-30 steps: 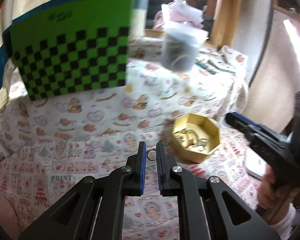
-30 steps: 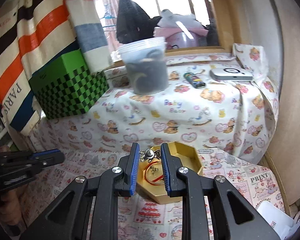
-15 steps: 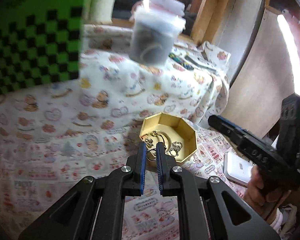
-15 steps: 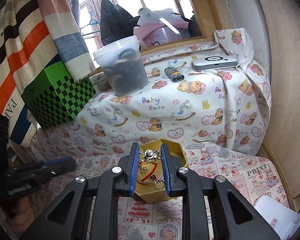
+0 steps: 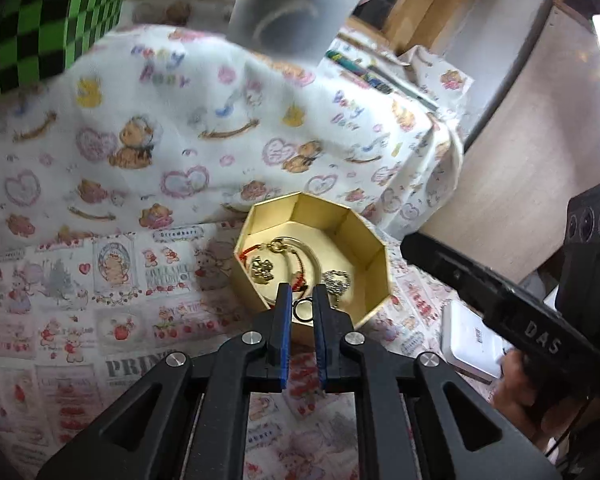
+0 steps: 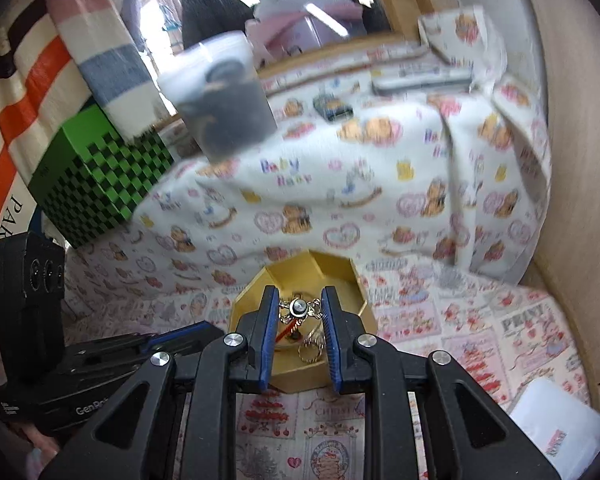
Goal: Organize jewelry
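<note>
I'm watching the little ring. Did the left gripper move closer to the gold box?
Yes. The left gripper, shut on the small ring, has come toward the gold box; its tips now overlap the box's near rim.

— Where was I working?

— In a home, by the look of it: a lived-in room, not a shop or lab. My surface was draped in a white nursery cloth printed with bears and hearts [image 6: 340, 208], over a pink patchwork-print cloth [image 5: 100, 280].

— What else showed it?

— A striped fabric in orange, black and cream [image 6: 40, 80] hung at the left, clothes were piled by a bright window with a wooden frame [image 6: 300, 4], and a green-and-black chequered box [image 6: 100, 184] sat beside a blurred translucent plastic tub [image 6: 224, 100].
</note>
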`<state>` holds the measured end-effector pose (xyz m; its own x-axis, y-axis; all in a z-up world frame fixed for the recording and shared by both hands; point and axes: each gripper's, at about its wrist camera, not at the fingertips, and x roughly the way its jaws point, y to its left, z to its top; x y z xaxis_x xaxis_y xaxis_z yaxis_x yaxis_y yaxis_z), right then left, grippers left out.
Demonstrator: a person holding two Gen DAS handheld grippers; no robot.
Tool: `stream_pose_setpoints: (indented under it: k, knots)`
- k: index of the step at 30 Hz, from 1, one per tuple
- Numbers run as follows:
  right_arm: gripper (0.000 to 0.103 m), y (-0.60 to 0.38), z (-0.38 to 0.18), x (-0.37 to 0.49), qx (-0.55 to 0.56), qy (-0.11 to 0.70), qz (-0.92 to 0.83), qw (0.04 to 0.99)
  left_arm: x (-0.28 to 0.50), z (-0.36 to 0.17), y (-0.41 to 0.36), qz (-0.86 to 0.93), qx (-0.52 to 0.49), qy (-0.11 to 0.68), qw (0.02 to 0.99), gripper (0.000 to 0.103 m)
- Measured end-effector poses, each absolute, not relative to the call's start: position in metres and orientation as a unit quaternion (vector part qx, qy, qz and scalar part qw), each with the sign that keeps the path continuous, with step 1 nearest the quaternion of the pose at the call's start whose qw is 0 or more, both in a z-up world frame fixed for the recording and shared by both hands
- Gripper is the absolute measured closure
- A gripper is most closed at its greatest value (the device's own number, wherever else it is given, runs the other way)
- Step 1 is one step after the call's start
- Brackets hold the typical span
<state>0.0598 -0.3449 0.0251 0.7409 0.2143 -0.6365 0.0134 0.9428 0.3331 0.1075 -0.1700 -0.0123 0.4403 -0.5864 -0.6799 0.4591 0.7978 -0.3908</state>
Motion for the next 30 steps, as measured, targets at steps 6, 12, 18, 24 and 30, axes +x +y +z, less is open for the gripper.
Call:
stream_pose_setpoints:
  k: [6, 12, 18, 24, 30]
  knots:
    - [0.080, -0.344, 0.010, 0.070, 0.155, 0.376, 0.056, 0.912, 0.111, -0.022, -0.173, -0.315, -0.068, 0.429, 0.844, 0.094]
    - [0.080, -0.344, 0.008, 0.070, 0.144, 0.373, 0.045, 0.916, 0.115, -0.020, -0.173, -0.305, -0.066, 0.421, 0.852, 0.094]
    - [0.079, -0.345, 0.008, 0.070, 0.144, 0.370, 0.044, 0.917, 0.104, -0.004, -0.155, -0.286, -0.053, 0.387, 0.875, 0.077]
    - [0.055, -0.339, 0.019, 0.062, 0.132, 0.333, 0.043, 0.933, 0.088, 0.017, -0.133, -0.263, -0.041, 0.342, 0.901, 0.046]
    - [0.055, -0.330, 0.028, 0.056, 0.114, 0.318, 0.044, 0.940, 0.069, 0.034, -0.120, -0.233, -0.010, 0.307, 0.923, 0.045]
